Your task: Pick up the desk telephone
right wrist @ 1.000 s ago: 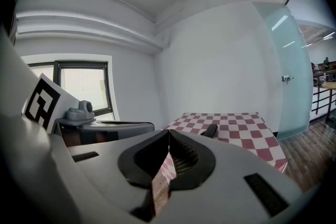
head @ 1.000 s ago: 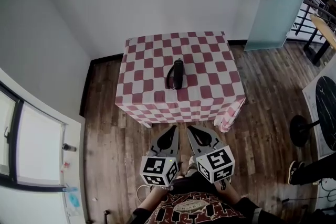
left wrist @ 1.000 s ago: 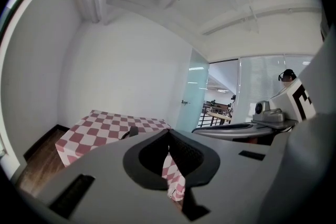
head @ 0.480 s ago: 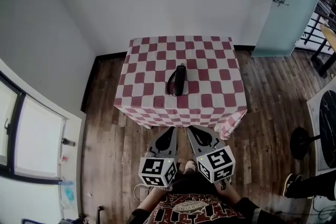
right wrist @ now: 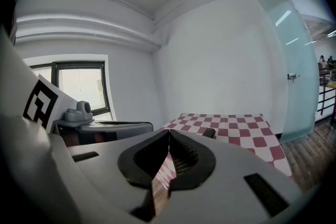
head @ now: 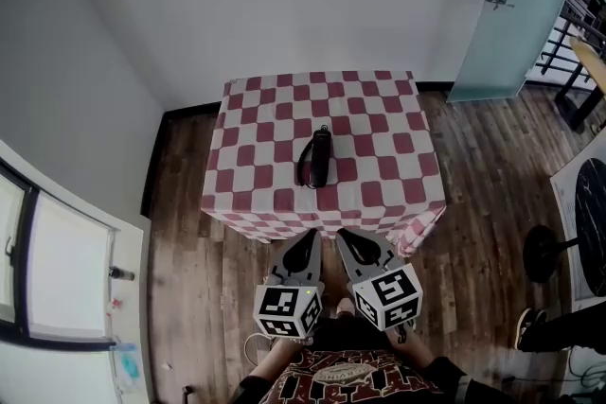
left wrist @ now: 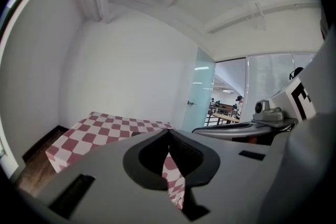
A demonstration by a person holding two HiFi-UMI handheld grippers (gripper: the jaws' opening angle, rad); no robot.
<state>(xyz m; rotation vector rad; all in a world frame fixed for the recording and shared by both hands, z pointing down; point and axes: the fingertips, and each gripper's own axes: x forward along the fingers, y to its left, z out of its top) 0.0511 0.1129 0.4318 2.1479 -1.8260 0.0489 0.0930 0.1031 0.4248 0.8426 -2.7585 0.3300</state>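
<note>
The left hand-held gripper (head: 309, 239) and right hand-held gripper (head: 347, 239) hang empty, jaws together, short of the desk (head: 379, 123). The telephone (head: 319, 158) lies mid-desk; arriving unopened, they could shove it away.

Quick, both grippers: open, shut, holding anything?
Left grey two-jaw gripper: closed, holding nothing.
Right grey two-jaw gripper: closed, holding nothing.
</note>
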